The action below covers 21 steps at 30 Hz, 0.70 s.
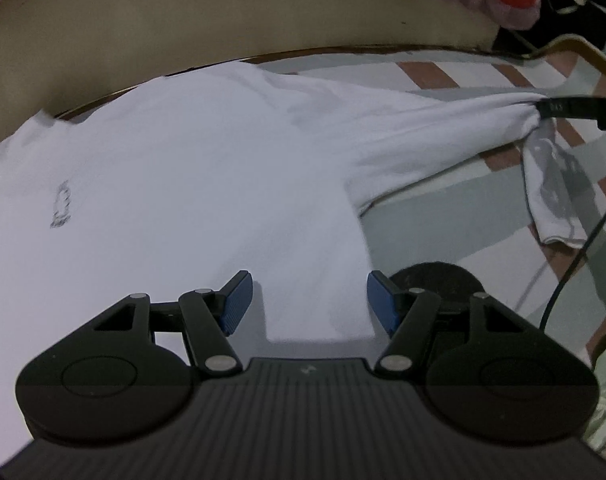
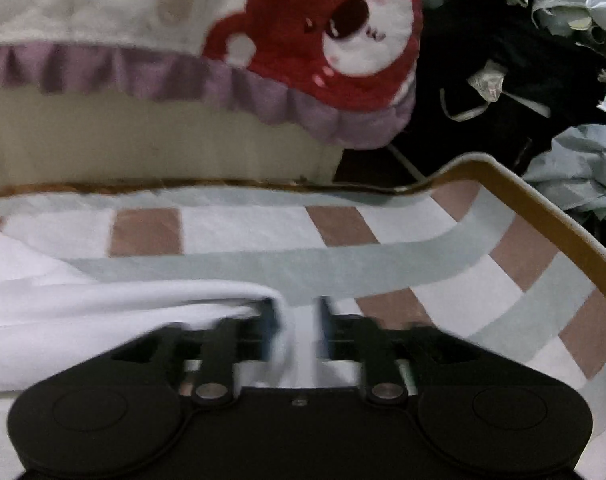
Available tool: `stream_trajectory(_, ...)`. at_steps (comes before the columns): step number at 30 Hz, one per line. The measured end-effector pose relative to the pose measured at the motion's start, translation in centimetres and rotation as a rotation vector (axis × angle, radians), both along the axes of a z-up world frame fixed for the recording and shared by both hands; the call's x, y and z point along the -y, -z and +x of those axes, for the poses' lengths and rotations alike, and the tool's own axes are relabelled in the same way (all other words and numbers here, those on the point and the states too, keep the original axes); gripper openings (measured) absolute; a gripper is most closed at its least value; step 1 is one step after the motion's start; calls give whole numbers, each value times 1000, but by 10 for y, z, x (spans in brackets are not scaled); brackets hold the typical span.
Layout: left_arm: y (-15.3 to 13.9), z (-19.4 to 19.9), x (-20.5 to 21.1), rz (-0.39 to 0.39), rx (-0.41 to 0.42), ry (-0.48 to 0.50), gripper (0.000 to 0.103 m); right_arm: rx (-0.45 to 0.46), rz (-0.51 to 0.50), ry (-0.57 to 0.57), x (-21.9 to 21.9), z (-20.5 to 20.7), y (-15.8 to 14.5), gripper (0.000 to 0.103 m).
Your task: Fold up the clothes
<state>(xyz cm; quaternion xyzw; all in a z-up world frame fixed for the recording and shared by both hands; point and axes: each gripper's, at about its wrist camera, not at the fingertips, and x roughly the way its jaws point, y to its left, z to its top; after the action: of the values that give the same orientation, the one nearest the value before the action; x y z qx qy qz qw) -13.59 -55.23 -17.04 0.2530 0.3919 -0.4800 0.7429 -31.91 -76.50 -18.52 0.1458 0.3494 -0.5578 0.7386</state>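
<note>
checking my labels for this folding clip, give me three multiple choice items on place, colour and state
1. In the left wrist view, the sleeve of the shirt stretches toward: A the right edge, B the left edge, C the camera.
2. The shirt is: A red, B white, C black.
3. The left gripper is: A shut on the shirt, B shut empty, C open.
Answers: 1 A, the sleeve runs out rightward from the body; 2 B, its fabric is white with one small grey print; 3 C, its blue pads stand wide apart with nothing pinched.
</note>
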Motion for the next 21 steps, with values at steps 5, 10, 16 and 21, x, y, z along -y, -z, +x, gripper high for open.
stream_trajectory(5, -5, -9, 35, -35, 138, 93, 63, 792, 491, 151, 34, -86, 0, 46)
stream_trajectory(10, -3, -20, 73, -16, 168, 182, 63, 889, 595, 180, -1, -119, -29, 62)
stream_trajectory(16, 12, -16, 84, 31, 106, 102, 48, 591, 673, 419, -45, -107, -9, 65)
stream_trajectory(21, 16, -15, 82, 67, 114, 91, 35, 567, 669, 383, -52, -93, 3, 60)
